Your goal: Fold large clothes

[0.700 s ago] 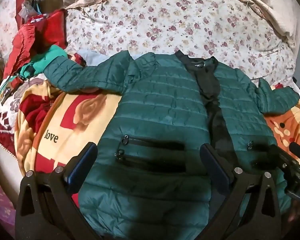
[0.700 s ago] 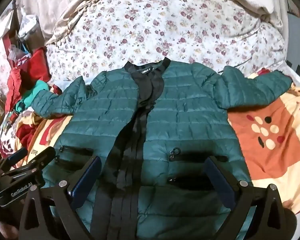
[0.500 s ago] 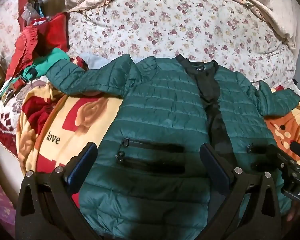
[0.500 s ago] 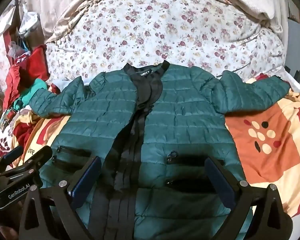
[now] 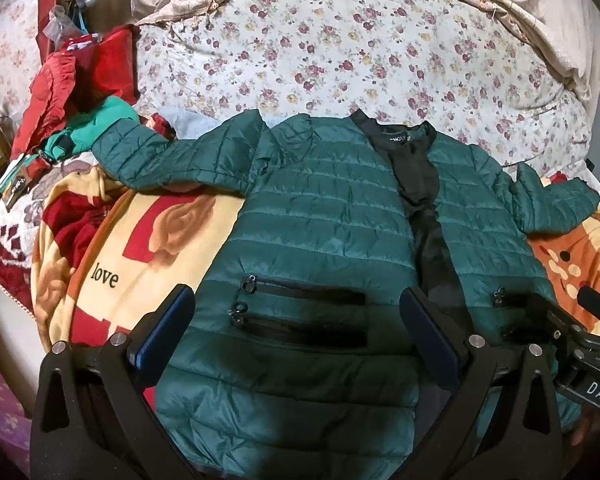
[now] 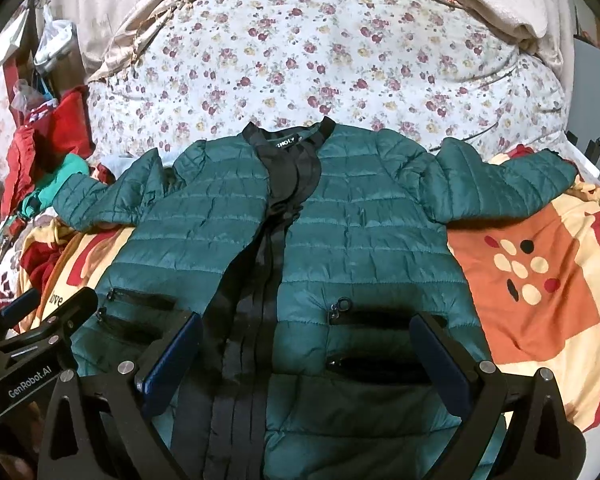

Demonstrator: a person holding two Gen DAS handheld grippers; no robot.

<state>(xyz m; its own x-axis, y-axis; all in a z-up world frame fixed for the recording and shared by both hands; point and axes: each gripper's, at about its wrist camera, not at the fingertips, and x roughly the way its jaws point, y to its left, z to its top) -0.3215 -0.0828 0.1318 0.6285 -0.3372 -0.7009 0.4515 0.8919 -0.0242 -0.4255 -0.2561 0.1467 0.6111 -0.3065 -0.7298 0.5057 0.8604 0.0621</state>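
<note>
A dark green quilted jacket (image 5: 324,216) with a black front placket lies flat and face up on the bed, both sleeves spread outward; it also shows in the right wrist view (image 6: 364,232). My left gripper (image 5: 296,320) is open and empty, hovering above the jacket's left pocket zips near the hem. My right gripper (image 6: 308,344) is open and empty above the right pocket and placket near the hem. Each gripper shows at the edge of the other's view: the right one (image 5: 580,344) and the left one (image 6: 32,344).
The jacket lies on a patterned orange, red and cream blanket (image 6: 540,280) with "love" printed on it. A floral quilt (image 5: 380,60) lies behind. Red and teal clothes (image 5: 72,96) are piled at the left. Cables and a plug (image 6: 596,148) sit at the far right.
Both grippers have drawn back and tilted slightly, so the jacket sits a little lower and farther in view. The jacket has not moved. Both jaws stay open.
</note>
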